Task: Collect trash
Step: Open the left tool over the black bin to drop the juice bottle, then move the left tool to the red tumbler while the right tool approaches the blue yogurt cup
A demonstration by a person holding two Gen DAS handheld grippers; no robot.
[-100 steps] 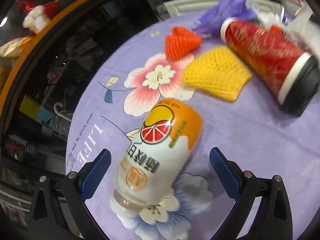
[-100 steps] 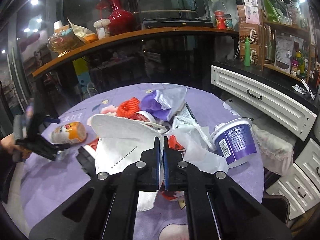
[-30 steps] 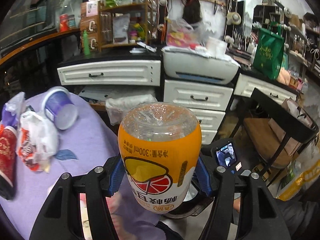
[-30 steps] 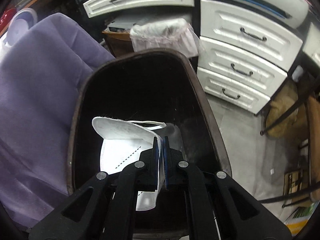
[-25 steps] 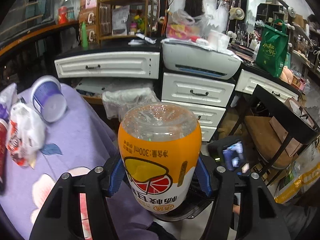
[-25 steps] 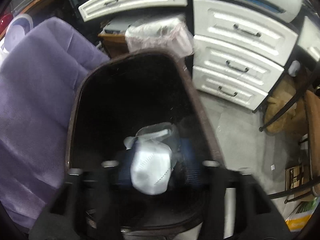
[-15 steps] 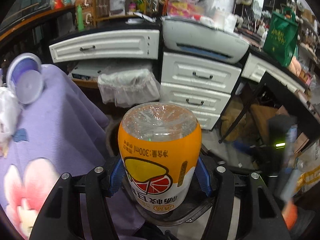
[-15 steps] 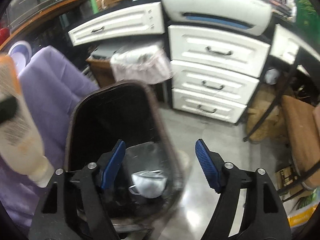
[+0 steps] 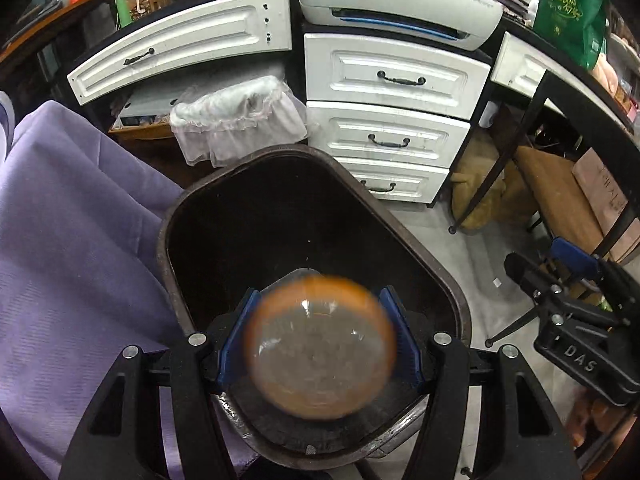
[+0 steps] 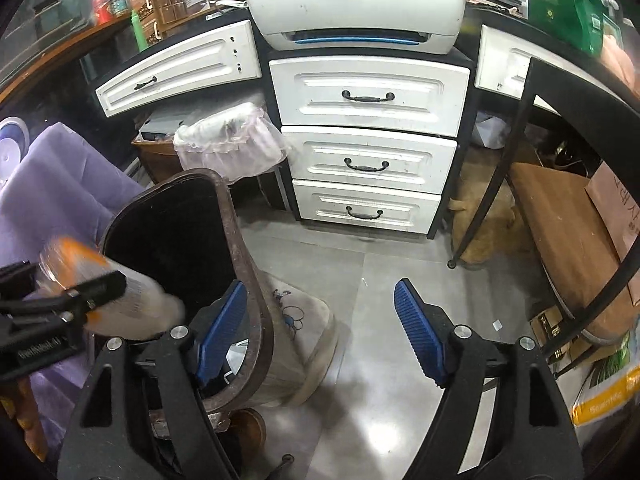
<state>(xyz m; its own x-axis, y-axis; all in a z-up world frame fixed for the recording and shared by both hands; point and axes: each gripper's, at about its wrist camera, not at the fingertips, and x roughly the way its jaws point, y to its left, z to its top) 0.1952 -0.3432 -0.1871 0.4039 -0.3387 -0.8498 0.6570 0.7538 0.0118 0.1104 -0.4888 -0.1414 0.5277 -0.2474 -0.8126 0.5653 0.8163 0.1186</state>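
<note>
The orange and white drink bottle [image 9: 320,348] shows base-on and blurred between the blue pads of my left gripper [image 9: 320,340], which is shut on it. It hangs over the mouth of the dark brown bin [image 9: 170,240]. In the right wrist view the same bottle [image 10: 132,308] slants down into the bin [image 10: 244,264] from the left, with the left gripper [image 10: 60,300] around it. My right gripper [image 10: 320,320] is open and holds nothing. Its left finger [image 10: 220,328] is over the bin's rim and its right finger over the floor.
A purple tablecloth [image 9: 72,240] hangs left of the bin. White drawers [image 9: 384,136] with a printer [image 9: 396,4] on top stand behind it, and a lace-lined basket [image 9: 236,116] beside them. A wooden stool [image 10: 560,220] and a black frame are at the right. Grey floor [image 10: 380,280] lies between.
My left gripper sank and tipped down over the bin, so the bottle now shows base-on. The right gripper opened, dropped the white mask into the bin and moved off to the right.
</note>
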